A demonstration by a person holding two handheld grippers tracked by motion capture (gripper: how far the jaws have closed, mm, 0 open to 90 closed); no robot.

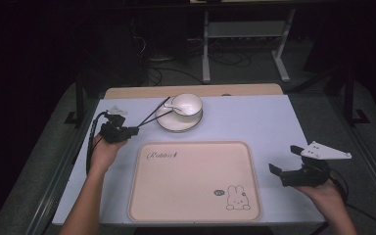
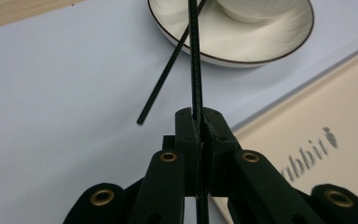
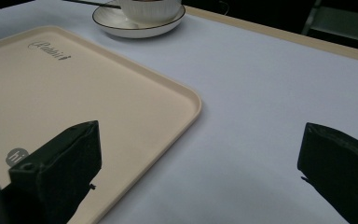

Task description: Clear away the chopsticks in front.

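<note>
The left tongs (image 1: 133, 130) sit at the table's (image 1: 254, 117) left side, just beyond the tray's (image 1: 196, 215) far left corner, and point toward the plate (image 1: 178, 125). In the left gripper view the tongs (image 2: 199, 122) are clenched on one chopstick (image 2: 194, 56), which runs straight out from between the jaws and up over the plate's (image 2: 261, 42) near rim. The second chopstick (image 2: 165, 74) lies free beside it, its near end resting on the table to the left of the jaws, its far end crossing the held one at the plate's edge. From the high view both chopsticks (image 1: 152, 115) slant from the left tongs up toward the bowl (image 1: 187, 104), which stands on the plate with a white spoon (image 1: 169, 105) leaning at its left side.

The tray lies in the middle of the table near the person, printed with a rabbit (image 1: 237, 198) at its near right corner and a word at its far left.

The right tongs (image 1: 286, 161) hover to the right of the tray, well apart from the plate, and are released: in the right gripper view the tongs (image 3: 198, 163) stand wide, with bare table and the tray's (image 3: 177, 126) corner between the jaws. The bowl (image 3: 150, 10) and plate (image 3: 121, 25) lie far ahead at the top.
</note>
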